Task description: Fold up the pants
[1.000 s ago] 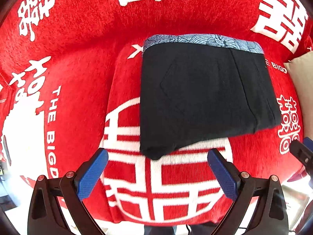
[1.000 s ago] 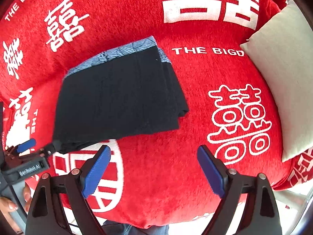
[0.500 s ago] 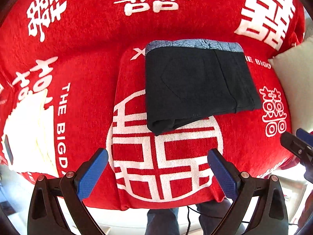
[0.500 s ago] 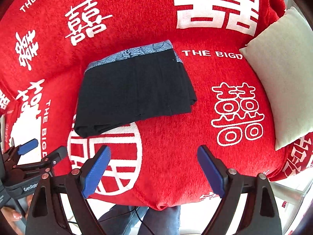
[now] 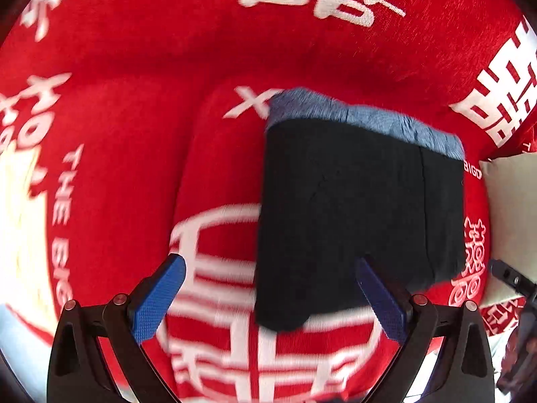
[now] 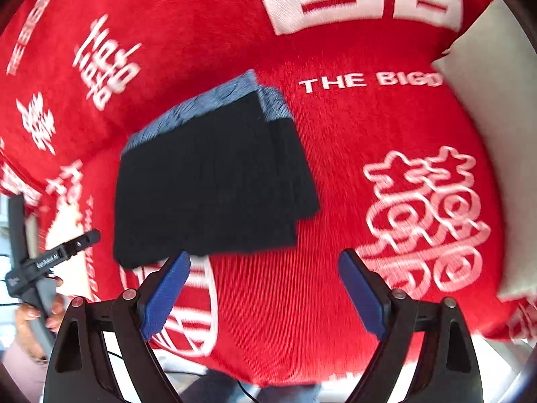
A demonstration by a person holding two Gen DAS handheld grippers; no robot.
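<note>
Both the left gripper (image 5: 268,297) and right gripper (image 6: 265,292) hover with jaws apart, the folded pants (image 5: 352,208) lying just ahead on the red blanket (image 5: 134,134).

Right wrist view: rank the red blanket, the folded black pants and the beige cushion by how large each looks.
1. red blanket: fills most of the frame.
2. folded black pants: compact rectangle at center-left.
3. beige cushion: smaller visible area, but the frame edge cuts it off, so its full size is unsure.
</note>
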